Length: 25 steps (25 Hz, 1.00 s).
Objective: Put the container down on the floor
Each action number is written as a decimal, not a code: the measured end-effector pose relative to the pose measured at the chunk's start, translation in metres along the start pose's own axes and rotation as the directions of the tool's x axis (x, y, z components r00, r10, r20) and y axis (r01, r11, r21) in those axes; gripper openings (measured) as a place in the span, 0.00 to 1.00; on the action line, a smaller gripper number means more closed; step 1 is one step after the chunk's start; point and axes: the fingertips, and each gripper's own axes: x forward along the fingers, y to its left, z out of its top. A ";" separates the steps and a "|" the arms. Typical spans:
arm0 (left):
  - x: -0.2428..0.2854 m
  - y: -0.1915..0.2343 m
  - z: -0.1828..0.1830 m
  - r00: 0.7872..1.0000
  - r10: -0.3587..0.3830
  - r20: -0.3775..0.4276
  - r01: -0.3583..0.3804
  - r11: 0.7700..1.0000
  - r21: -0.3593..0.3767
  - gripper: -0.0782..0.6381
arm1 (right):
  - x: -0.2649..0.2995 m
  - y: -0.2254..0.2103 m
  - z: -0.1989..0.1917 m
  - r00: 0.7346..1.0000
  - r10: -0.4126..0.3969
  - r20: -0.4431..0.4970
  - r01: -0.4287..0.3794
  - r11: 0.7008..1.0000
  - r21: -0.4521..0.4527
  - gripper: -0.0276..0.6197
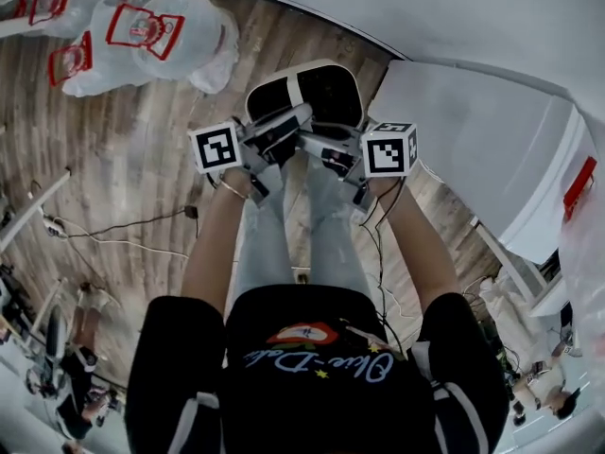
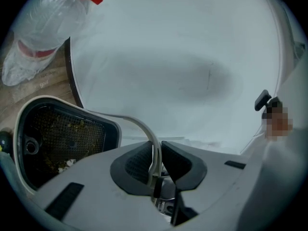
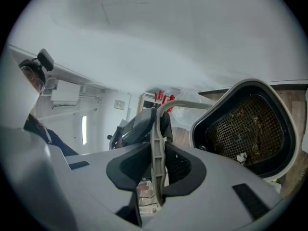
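Left gripper (image 2: 156, 150) and right gripper (image 3: 158, 146) are each clamping the thin white handle (image 2: 140, 124) of the mesh-lined container (image 1: 326, 88), which is hanging in front of the person's knees over the wooden floor (image 1: 132, 187). The set-down step is likely in hand. Next move calls for lowering it level until the base is sitting flat, then opening both grippers.

The right claw (image 3: 156, 170) pinches the grey handle (image 3: 157, 138) of the mesh-lined container (image 3: 245, 129).

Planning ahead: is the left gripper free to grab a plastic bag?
Probably not: the left gripper is clamped on the handle of the container, and the bags lie apart on the floor.
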 end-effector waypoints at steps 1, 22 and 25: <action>0.001 0.007 -0.001 1.000 0.004 -0.003 -0.004 1.000 -0.005 0.18 | 0.002 -0.007 -0.002 1.000 -0.004 -0.002 0.004 1.000 -0.004 0.16; 0.008 0.101 -0.010 0.998 0.045 -0.042 -0.047 0.998 -0.030 0.18 | 0.025 -0.098 -0.025 0.997 -0.077 -0.010 0.077 0.997 -0.025 0.17; 0.012 0.123 0.001 0.998 0.049 -0.039 -0.050 0.998 -0.042 0.18 | 0.036 -0.119 -0.019 0.995 -0.094 -0.022 0.093 0.995 -0.027 0.17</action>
